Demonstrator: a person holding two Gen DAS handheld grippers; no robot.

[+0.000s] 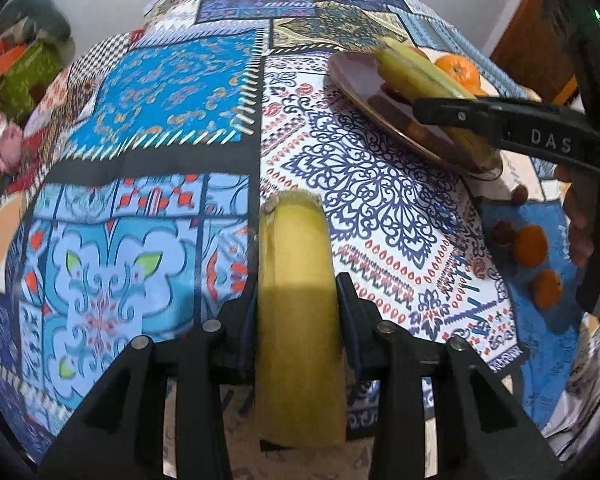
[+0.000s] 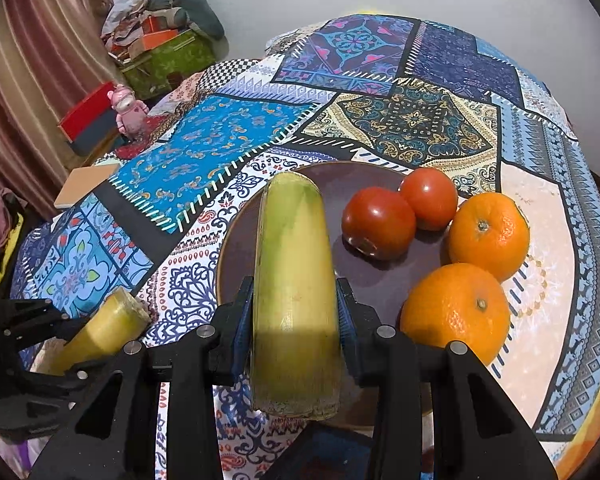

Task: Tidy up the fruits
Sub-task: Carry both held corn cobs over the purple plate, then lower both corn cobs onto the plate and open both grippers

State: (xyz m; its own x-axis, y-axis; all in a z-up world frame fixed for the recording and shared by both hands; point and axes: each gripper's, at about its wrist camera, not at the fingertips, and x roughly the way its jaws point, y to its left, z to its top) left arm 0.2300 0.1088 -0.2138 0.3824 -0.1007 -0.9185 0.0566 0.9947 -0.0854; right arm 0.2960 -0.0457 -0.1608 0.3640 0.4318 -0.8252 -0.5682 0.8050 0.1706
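My left gripper [image 1: 298, 300] is clamped on a banana [image 1: 296, 320], jaws narrowed to its width, out over bare cloth [image 1: 160, 120]. My right gripper [image 2: 296, 312] pinches a second banana [image 2: 294, 280] the same way, poised above the plate [image 2: 240, 248], I'd guess ready to set down. Just right of those fingers, two tomatoes [image 2: 378, 222] sit on the plate, with two oranges [image 2: 456, 312] at its edge.
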